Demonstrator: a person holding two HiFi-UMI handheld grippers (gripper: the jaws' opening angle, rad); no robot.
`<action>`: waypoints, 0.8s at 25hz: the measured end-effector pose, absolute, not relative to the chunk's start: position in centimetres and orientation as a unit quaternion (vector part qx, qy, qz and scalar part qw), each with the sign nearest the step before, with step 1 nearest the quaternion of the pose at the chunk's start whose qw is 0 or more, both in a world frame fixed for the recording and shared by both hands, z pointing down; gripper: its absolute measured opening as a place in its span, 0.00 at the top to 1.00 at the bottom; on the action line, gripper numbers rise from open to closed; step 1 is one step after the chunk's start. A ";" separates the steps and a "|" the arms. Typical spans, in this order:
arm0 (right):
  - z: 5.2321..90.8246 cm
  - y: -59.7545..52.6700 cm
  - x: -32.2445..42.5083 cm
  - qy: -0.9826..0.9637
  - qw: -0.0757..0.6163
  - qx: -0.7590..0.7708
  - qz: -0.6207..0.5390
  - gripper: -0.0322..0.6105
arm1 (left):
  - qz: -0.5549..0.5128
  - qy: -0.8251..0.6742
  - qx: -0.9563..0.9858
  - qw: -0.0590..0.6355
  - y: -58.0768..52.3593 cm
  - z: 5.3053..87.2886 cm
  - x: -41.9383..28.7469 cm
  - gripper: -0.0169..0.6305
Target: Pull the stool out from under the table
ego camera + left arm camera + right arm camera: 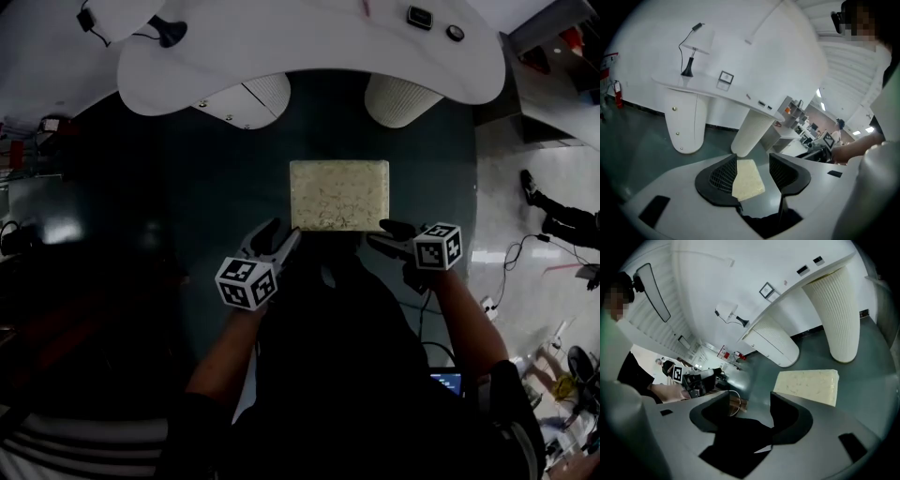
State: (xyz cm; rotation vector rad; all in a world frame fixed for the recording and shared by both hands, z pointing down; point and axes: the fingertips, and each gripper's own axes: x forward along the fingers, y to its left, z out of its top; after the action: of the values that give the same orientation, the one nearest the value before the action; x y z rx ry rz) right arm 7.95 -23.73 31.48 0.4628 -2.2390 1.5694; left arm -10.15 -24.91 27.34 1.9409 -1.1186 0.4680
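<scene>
The stool (339, 194) has a cream, speckled rectangular seat and stands on the dark green floor, in front of the white table (309, 52) rather than beneath it. My left gripper (287, 236) hangs in the air at the seat's near left corner, jaws apart and empty. My right gripper (384, 231) hovers at the near right corner, open too. In the left gripper view the stool (748, 180) shows far below, between the left gripper's (752, 163) jaws. In the right gripper view the stool (808, 386) lies right of the right gripper (750, 404), untouched.
The table rests on a ribbed column (402, 99) and a white cabinet leg (246, 99). A desk lamp (167, 33) and small devices (420, 17) sit on top. Another person's legs (555, 214) and floor cables (514, 251) are at the right.
</scene>
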 end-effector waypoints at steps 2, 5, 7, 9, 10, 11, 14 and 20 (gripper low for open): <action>29.6 -23.3 6.9 -0.790 0.168 0.168 0.565 0.53 | 0.170 -0.449 0.776 0.409 -24.9 25.3 -10.3 0.66; 27.2 -22.4 5.1 -0.803 0.162 0.167 0.549 0.53 | 0.137 -0.450 0.783 0.407 -24.6 22.0 -10.9 0.71; 25.2 -21.8 3.6 -0.813 0.155 0.165 0.536 0.53 | 0.122 -0.446 0.795 0.394 -24.3 19.8 -11.2 0.72; 22.9 -20.9 1.6 -0.821 0.149 0.162 0.527 0.53 | 0.114 -0.443 0.808 0.372 -23.9 17.7 -11.8 0.73; 22.1 -20.4 0.6 -0.827 0.148 0.162 0.518 0.53 | 0.112 -0.443 0.814 0.359 -23.5 16.7 -12.3 0.75; 21.3 -19.8 -0.5 -0.833 0.148 0.161 0.508 0.53 | 0.111 -0.441 0.820 0.346 -22.9 15.7 -12.8 0.76; 18.7 -17.8 -3.7 -0.850 0.143 0.169 0.477 0.53 | 0.109 -0.421 0.845 0.311 -20.5 13.2 -14.2 0.78; 13.2 -14.7 -7.6 -0.867 0.112 0.209 0.438 0.58 | 0.105 -0.390 0.878 0.256 -17.5 9.7 -17.1 0.78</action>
State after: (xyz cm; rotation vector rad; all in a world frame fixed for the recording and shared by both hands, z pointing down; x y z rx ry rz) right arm -7.63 -14.67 13.16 0.6151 -2.5468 1.2848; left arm -17.12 -17.51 9.65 2.3835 -1.0570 0.2845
